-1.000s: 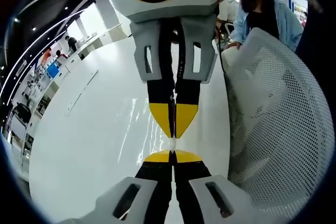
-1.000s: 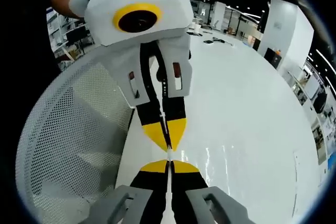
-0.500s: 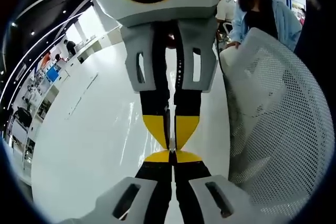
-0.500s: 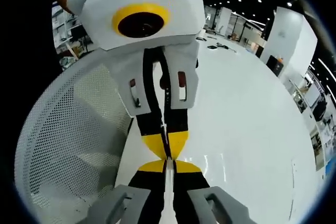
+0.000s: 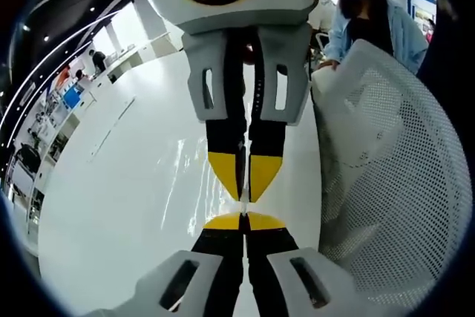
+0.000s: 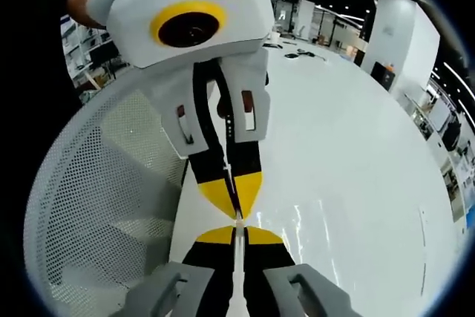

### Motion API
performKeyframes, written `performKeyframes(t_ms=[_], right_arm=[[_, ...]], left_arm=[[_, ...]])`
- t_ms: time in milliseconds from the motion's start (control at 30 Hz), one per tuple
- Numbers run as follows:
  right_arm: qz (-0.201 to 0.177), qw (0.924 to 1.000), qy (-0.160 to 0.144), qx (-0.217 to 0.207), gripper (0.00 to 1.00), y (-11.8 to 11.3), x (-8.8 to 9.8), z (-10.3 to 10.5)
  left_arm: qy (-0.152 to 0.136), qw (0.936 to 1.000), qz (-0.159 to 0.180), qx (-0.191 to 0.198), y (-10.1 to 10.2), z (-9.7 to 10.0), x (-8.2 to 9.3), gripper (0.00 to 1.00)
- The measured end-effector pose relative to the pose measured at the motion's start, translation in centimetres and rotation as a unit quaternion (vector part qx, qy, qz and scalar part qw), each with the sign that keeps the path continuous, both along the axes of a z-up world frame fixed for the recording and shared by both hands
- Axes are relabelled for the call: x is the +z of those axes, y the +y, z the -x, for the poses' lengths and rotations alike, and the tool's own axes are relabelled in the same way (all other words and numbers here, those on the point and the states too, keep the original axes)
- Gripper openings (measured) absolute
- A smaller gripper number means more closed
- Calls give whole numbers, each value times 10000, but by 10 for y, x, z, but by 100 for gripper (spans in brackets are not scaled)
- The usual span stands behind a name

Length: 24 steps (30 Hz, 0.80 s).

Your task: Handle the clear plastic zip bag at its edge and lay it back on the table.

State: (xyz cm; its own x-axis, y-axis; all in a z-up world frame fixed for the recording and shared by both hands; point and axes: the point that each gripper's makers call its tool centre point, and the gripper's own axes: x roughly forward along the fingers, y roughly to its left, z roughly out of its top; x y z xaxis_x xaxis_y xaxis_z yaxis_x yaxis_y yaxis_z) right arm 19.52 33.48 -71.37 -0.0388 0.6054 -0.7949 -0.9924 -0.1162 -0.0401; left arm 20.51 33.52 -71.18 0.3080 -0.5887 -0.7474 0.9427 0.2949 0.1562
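My left gripper (image 5: 243, 220) rises from the bottom of the left gripper view with its yellow-tipped jaws shut. My right gripper (image 5: 243, 183) points down at it from above, also shut, tip almost to tip. A thin pale strip of the clear zip bag's edge (image 5: 243, 205) runs between the two pairs of tips and is pinched by both. Faint glossy streaks of the bag (image 5: 189, 172) show over the white table. In the right gripper view my right gripper (image 6: 237, 234) faces the left gripper (image 6: 236, 197), with the bag edge (image 6: 237, 217) held between them.
The white table (image 5: 111, 206) (image 6: 356, 146) stretches wide beneath the grippers. A white mesh chair back (image 5: 386, 168) (image 6: 96, 206) stands close along the table's edge. A person in a blue shirt (image 5: 371, 27) stands behind the chair. Small dark items (image 6: 300, 55) lie far off on the table.
Half a second ago the two grippers' tips were pressed nearly together. They have since drawn slightly apart, and both stay shut.
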Motion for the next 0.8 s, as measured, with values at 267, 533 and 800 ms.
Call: performKeyframes(t_ms=[267, 533, 800], right_arm=[[45, 10000, 36, -68, 0, -3, 0, 0], [58, 10000, -9, -25, 0, -4, 4, -2], [42, 10000, -34, 3, 0, -1, 7, 0]], left_arm=[[11, 10000, 10, 19, 1, 1, -1, 0], [-18, 9999, 96, 68, -1, -2, 1, 1], [1, 9998, 148, 136, -5, -4, 0, 5]])
